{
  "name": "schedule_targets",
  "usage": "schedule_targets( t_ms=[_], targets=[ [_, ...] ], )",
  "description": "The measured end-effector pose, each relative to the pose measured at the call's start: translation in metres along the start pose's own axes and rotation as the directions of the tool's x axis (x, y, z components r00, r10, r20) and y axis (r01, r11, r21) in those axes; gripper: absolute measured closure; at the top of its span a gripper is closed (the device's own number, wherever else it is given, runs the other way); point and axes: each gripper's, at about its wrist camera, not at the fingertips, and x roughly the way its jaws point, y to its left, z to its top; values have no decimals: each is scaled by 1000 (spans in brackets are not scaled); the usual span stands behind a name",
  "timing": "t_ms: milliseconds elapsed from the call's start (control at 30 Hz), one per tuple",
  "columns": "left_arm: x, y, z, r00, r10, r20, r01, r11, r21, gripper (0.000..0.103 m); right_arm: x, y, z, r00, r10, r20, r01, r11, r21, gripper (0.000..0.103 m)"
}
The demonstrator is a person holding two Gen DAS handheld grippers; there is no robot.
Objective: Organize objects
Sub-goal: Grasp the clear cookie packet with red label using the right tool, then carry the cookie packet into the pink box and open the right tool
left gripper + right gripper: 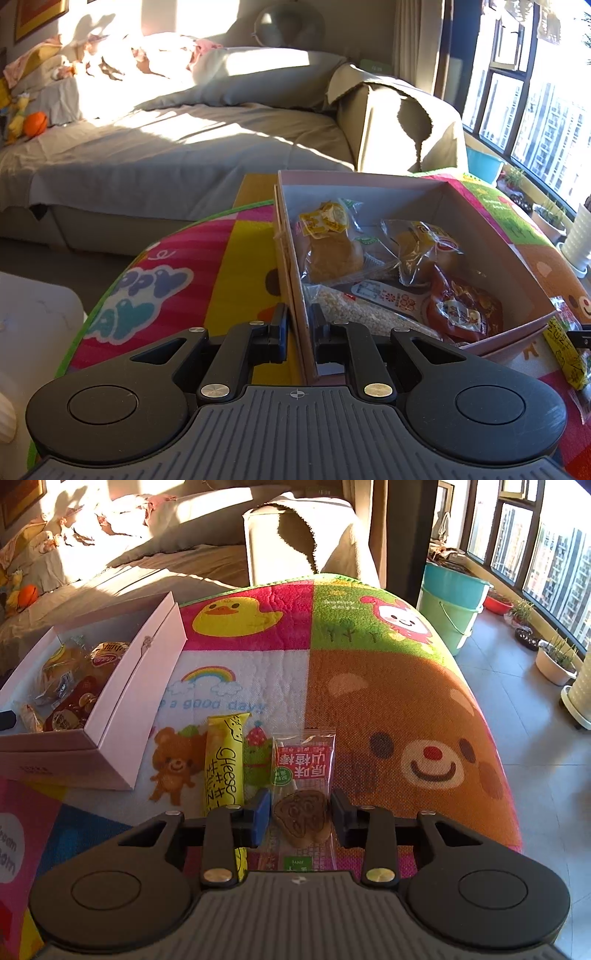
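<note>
A pink cardboard box (480, 236) stands on the colourful mat and holds several wrapped snacks, among them a bun packet (332, 251) and a red packet (461, 310). My left gripper (300, 325) is shut on the box's near left wall, one finger outside and one inside. In the right wrist view the box (122, 701) sits at the left. A yellow cheese stick (223, 764) and a red snack packet (304, 760) with a brown biscuit lie side by side on the mat. My right gripper (301, 814) straddles the biscuit end of that packet, pads against its sides.
The cartoon mat (388, 701) covers a rounded table whose edge drops off at the right. A covered sofa (166, 147) lies beyond it. Teal and green buckets (450, 602), plant pots (554, 661) and a window stand at the right on the tiled floor.
</note>
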Motion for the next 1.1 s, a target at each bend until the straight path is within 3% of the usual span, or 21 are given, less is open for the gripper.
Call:
schedule_targets(
  t_ms=[200, 500, 633, 733, 933, 1100],
  targets=[
    [1, 1, 0, 1000, -7, 1, 7, 1000, -5, 88, -55, 1, -6, 998, 8, 64, -8, 1000, -5, 69],
    [1, 2, -1, 1000, -14, 5, 15, 1000, -14, 88, -112, 50, -9, 986, 162, 43, -156, 980, -121, 68],
    [0, 2, -1, 1000, -18, 7, 18, 1000, -17, 88, -132, 79, 2, 967, 245, 71, -230, 957, -176, 69],
    [0, 3, -1, 1000, -24, 10, 24, 1000, -20, 87, -147, 97, 20, 941, 322, 106, -296, 933, -202, 68],
    [0, 4, -2, 999, -36, 14, 37, 999, -26, 87, -152, 133, 60, 891, 398, 218, -344, 905, -249, 68],
    [0, 4, -2, 999, -36, 22, 37, 999, -19, 87, -117, 156, 91, 889, 402, 222, -357, 909, -216, 68]
  ],
)
